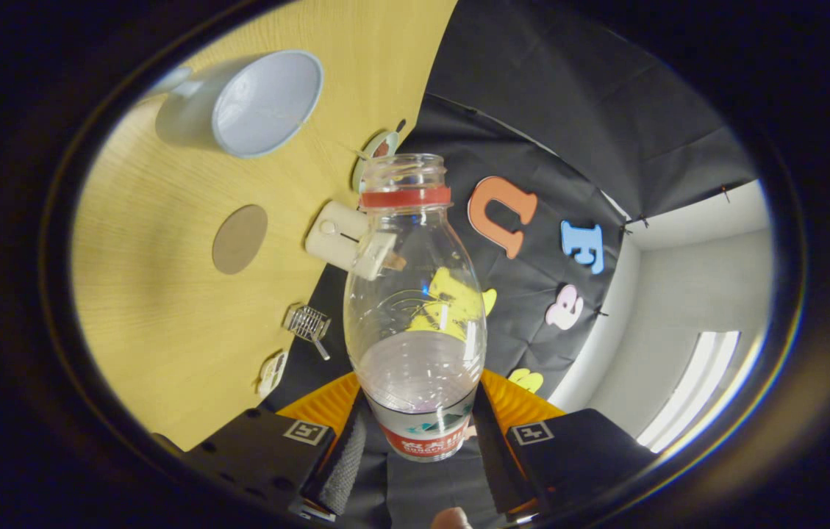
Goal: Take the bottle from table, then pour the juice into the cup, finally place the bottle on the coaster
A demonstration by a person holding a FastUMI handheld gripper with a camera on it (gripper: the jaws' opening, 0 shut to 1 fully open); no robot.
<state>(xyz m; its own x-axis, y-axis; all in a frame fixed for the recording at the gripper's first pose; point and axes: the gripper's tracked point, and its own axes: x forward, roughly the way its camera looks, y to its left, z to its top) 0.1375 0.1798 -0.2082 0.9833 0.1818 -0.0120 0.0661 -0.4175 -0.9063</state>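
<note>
Two fingers [347, 448] of the claw [420, 441] show at the near end of the gripper view, and they are clamped on the bottle [415, 308], one finger pressing on each side of its lower body where the label is. The bottle is clear plastic with a red ring under its open mouth; the cap is off. It points away from the claw, and the whole scene looks rolled to one side, so the tabletop [165, 308] stands like a wall on the left of the bottle and the bottle is lifted clear of it. A little pale liquid sits in the lower part of the bottle, just beyond the fingers. On the wooden tabletop the cup [256, 103] is pale blue and empty inside; it is well apart from the bottle, beyond its mouth and to the left. The coaster [240, 239] is a flat round brown disc, between the cup and the claw, apart from both. Close to the bottle's shoulder lies a small white box [337, 235], partly seen through the plastic. Near the tabletop's edge there is a small metal grid thing [307, 323], and closer to the claw a small white object [273, 373] that I cannot identify. Behind the bottle's neck a round pale object [374, 150] is half hidden.
</note>
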